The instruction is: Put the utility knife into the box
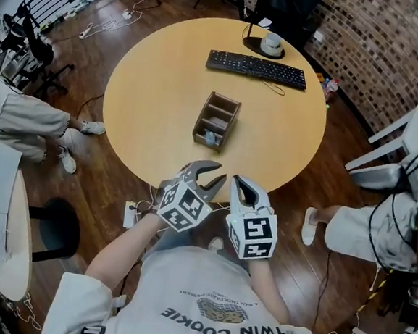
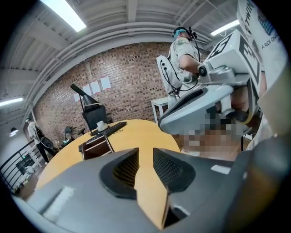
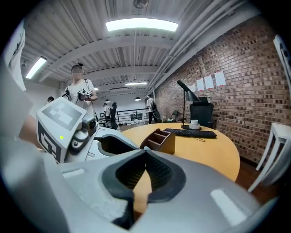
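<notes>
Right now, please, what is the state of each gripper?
Left gripper: open, holding nothing.
Right gripper: closed, holding nothing.

A round wooden table [image 1: 149, 99] stands on a dark plank floor [image 1: 341, 156]. On its far side lies a black keyboard [image 1: 257, 68], and just beyond that a white cup [image 1: 271, 41] sits on a black lamp base [image 1: 254, 48]. A brick wall [image 1: 394, 48] runs along the far right. 2 people sit, 1 at the left [image 1: 24, 121] and 1 at the right [image 1: 371, 228], near a white chair [image 1: 408, 133].

Grey left tongs [image 1: 214, 176], printed T-shirt [image 1: 211, 305]
</notes>
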Motion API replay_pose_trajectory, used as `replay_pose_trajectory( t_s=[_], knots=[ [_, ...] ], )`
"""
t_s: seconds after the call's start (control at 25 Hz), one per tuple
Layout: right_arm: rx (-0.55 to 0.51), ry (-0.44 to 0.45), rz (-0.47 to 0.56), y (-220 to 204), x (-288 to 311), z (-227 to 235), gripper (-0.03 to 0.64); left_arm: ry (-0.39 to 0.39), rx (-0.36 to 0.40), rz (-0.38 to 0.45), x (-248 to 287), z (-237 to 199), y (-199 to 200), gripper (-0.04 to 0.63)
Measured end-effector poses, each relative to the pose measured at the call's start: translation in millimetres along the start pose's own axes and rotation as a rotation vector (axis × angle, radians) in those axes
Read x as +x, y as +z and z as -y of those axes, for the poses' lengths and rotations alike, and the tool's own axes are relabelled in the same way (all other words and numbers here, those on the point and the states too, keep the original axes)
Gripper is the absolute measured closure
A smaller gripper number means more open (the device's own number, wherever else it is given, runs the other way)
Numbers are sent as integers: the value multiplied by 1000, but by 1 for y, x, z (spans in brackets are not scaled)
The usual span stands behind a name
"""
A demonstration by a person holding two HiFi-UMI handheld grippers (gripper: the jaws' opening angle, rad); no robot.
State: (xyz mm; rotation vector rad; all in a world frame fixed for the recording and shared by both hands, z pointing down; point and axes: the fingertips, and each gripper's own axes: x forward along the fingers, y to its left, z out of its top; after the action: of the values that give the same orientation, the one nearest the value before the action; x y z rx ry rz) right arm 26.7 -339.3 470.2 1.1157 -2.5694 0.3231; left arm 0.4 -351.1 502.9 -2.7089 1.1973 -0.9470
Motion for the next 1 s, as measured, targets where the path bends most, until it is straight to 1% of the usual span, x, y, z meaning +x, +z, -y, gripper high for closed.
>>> replay_pose_trajectory(
  t_s=[0.28,0.4,0.56,0.68,0.84,1.0],
  knots=[
    [-13,77,-12,-16,-30,-13,617,71,-103,4,-21,36,5,519],
    [-17,103,-9,-13,-35,-24,616,102,-152,12,-34,42,6,532],
    [-29,128,-10,-12,-37,-41,617,141,-235,25,-56,44,-1,552],
    [-38,144,-10,-14,-39,-59,616,167,-279,43,-77,45,-7,561],
    [-50,163,-8,-14,-43,-91,617,197,-313,79,-109,46,-14,571],
    [-54,156,-9,-18,-54,-127,617,202,-361,108,-144,54,-27,577]
  ],
)
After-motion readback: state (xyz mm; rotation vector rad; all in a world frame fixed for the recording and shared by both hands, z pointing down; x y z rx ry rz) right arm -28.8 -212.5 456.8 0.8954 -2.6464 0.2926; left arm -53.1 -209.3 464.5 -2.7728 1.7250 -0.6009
